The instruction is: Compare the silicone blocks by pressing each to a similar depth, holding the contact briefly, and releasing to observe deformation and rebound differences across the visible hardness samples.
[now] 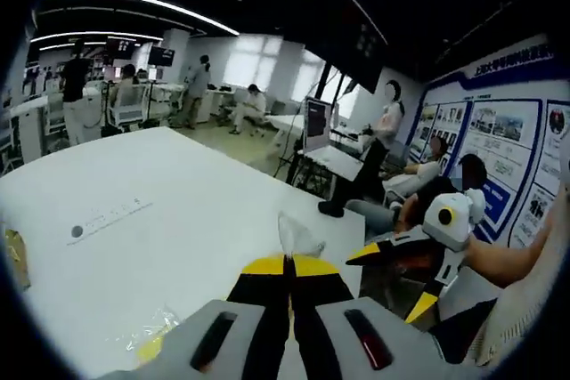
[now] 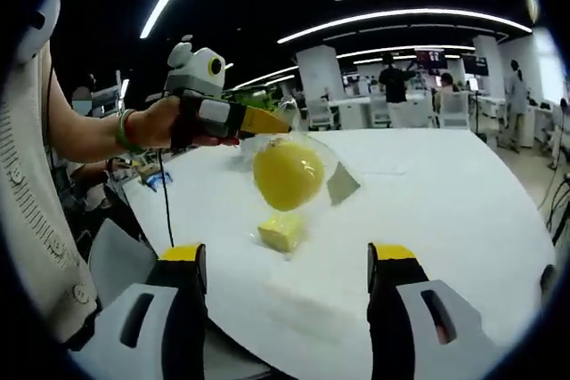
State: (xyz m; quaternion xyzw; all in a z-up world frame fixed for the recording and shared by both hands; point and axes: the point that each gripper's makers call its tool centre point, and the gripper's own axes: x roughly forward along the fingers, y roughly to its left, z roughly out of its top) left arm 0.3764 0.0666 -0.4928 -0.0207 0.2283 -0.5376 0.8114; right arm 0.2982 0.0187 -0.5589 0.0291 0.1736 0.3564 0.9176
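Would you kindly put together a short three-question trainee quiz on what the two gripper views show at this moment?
1. True or false: the left gripper is shut on the top of a clear bag that hangs above the white table.
2. Which best describes the right gripper? A) shut on a block B) open, holding nothing C) shut on the bag
3. Fill in: inside the hanging bag is a yellow ____, and a yellow block lies on the table below it.

Key: 1 true; 2 B; 3 ball.

Bright ceiling strip lights (image 1: 134, 2), soft focus, perhaps slight blur.
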